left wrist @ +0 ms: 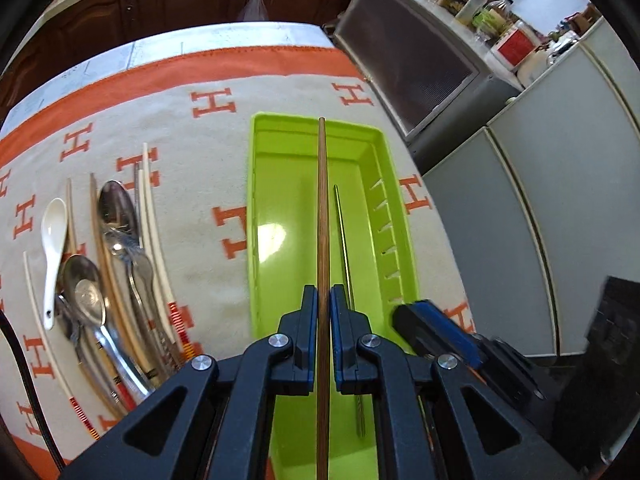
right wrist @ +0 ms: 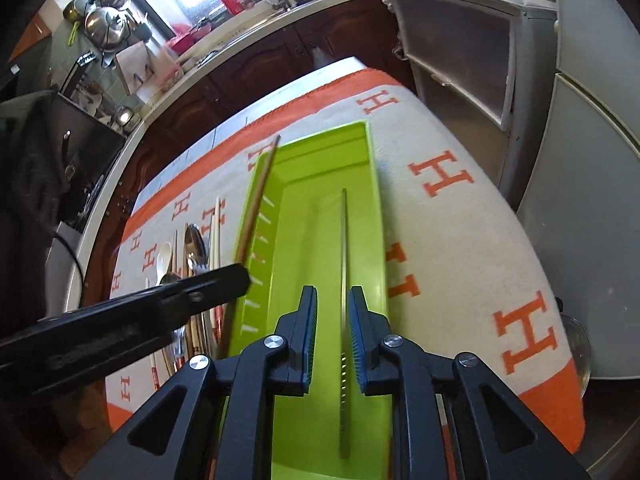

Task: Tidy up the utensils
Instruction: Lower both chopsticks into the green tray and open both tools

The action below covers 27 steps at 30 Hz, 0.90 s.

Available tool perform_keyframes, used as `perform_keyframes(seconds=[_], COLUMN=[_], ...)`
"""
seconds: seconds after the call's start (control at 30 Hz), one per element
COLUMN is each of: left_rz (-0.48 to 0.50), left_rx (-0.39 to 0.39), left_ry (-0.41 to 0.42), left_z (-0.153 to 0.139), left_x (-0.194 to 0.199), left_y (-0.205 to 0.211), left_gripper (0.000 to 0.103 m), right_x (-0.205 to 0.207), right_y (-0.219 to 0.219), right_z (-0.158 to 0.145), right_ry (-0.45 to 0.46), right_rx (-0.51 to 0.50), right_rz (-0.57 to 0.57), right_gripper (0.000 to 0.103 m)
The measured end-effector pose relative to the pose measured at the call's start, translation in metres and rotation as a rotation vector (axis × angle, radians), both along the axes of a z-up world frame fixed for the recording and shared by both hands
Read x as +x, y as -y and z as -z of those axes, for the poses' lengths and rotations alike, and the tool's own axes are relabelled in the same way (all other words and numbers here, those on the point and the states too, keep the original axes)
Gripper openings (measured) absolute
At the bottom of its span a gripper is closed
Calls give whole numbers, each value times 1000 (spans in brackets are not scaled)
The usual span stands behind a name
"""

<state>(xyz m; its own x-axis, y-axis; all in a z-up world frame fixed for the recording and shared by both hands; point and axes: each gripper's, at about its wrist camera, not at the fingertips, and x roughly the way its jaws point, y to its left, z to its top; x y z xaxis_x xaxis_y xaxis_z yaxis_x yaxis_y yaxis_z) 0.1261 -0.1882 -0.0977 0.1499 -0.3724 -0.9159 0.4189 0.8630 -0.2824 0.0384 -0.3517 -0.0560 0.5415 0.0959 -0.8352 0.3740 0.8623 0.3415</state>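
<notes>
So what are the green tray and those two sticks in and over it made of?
Tray: looks like glossy plastic, bright lime with window glare. The stick in the left claw: brown, matte, probably wood or bamboo. The thin stick lying inside: grey, shiny, ridged end, likely steel.

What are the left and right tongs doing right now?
Left tongs: shut on the wooden chopstick.
Right tongs: open, metal chopstick between them, in the green tray.

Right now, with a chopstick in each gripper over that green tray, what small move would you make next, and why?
Probably lift the right gripper away. Its jaws stand apart from the metal chopstick, which already lies along the floor of the green tray. The left gripper is clamped on the wooden chopstick above the tray, so that one likely goes down beside it afterwards.
</notes>
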Motion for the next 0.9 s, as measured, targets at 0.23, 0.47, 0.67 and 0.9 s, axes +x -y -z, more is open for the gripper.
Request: perform_keyframes(seconds=[0.23,0.47,0.67,0.9], left_rz=[-61,-83,-81,-81], left_rx=[77,90,97,75], left_ry=[-75,-89,-101,-63], left_z=[39,40,34,12], left_x=[11,-1,-11,-24], left_y=[1,-13,-36,-63], left_gripper=[4,4,5,23], right_x=[-15,-1,13,31], right_y=[22,19,-1,-15], right_z=[10,33,34,31], right_ry=[-19,-43,-18,-5], right_rx=[-15,8,-56,-74], right_rz=[43,8,-74,-126], right_gripper=[20,20,9,8])
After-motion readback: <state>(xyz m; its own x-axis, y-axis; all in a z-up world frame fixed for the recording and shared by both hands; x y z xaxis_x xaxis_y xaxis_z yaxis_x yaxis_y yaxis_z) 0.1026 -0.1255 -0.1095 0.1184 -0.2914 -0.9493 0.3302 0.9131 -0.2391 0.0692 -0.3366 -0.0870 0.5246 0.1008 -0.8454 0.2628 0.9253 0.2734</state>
